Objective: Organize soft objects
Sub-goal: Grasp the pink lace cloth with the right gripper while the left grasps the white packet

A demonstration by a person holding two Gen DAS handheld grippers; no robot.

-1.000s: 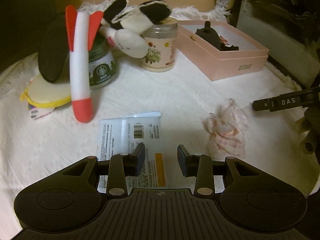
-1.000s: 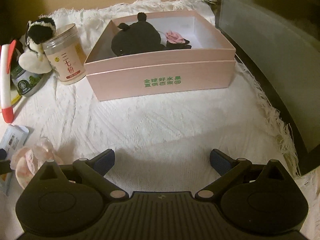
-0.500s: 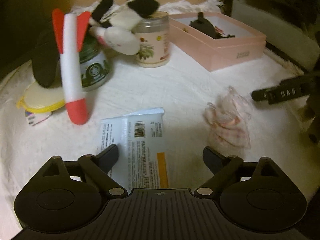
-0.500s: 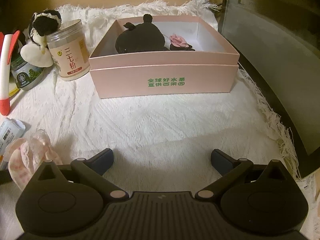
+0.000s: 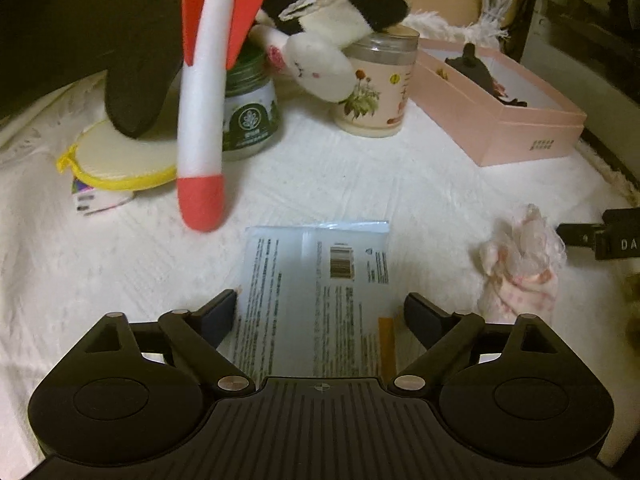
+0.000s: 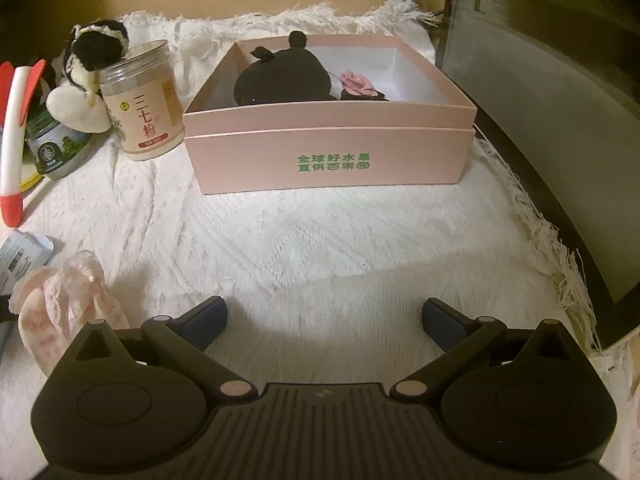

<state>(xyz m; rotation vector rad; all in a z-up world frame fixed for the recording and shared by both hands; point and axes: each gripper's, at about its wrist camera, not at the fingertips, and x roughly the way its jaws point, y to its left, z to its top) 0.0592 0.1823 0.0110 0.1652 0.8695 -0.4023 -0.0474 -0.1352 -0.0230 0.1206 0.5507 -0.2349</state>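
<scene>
Now, printed packet (image 5: 320,288) between the wide-open, empty left gripper (image 5: 320,314) fingers.

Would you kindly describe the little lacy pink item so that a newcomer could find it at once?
Start at the pink box on the white cloth. Come toward the cameras and leftward to the flat printed packet. Just right of it lies the pink lace bundle, the only crumpled, frilly, translucent thing there.
</scene>
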